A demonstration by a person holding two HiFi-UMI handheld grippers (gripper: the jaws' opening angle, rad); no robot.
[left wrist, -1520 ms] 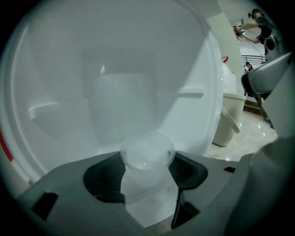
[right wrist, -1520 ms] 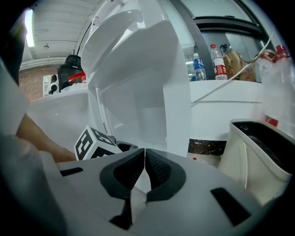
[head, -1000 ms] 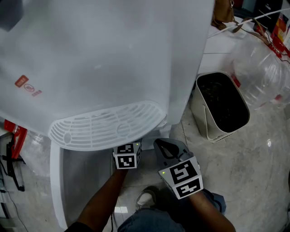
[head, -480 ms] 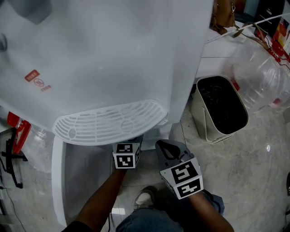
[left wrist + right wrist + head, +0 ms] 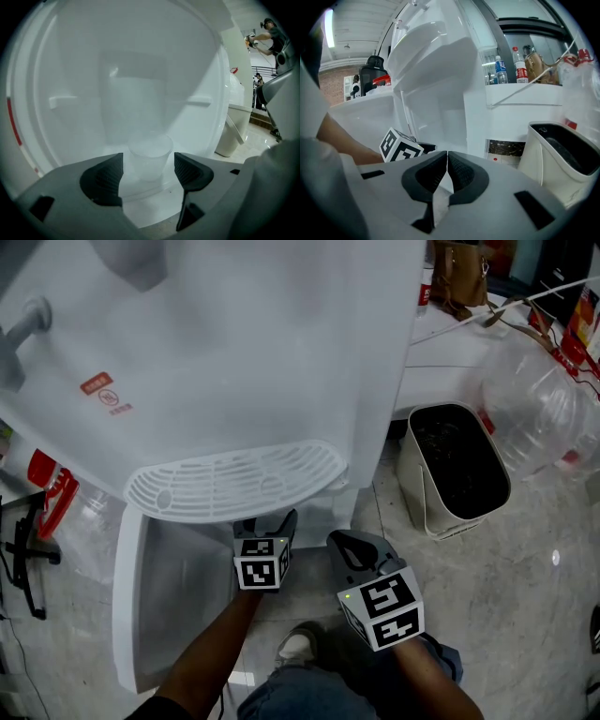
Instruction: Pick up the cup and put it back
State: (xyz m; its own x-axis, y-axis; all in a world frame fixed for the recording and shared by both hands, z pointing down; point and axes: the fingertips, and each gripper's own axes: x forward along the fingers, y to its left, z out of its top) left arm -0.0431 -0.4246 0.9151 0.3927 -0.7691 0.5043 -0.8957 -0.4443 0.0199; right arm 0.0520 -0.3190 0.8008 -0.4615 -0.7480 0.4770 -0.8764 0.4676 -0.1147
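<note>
A clear plastic cup (image 5: 150, 157) stands upright on the white floor of the water dispenser's lower compartment (image 5: 140, 93). My left gripper (image 5: 148, 171) reaches into that compartment. Its jaws are opening, the cup sits between the pad tips, and neither pad presses on it. In the head view the left gripper (image 5: 267, 529) pokes in just under the drip tray (image 5: 234, 488), and the cup is hidden there. My right gripper (image 5: 349, 551) hangs beside it at the right, outside the compartment. In its own view the right gripper (image 5: 447, 164) is shut with nothing between the pads.
The compartment's white door (image 5: 131, 615) hangs open at the left. A beige waste bin (image 5: 457, 470) stands on the stone floor at the right, with a large clear water bottle (image 5: 539, 390) behind it. A person's shoe (image 5: 300, 648) is below the grippers.
The head view has tilted, so the dispenser sits higher in frame. The left gripper's jaws now show below the drip tray. Both marker cubes have barely moved.
</note>
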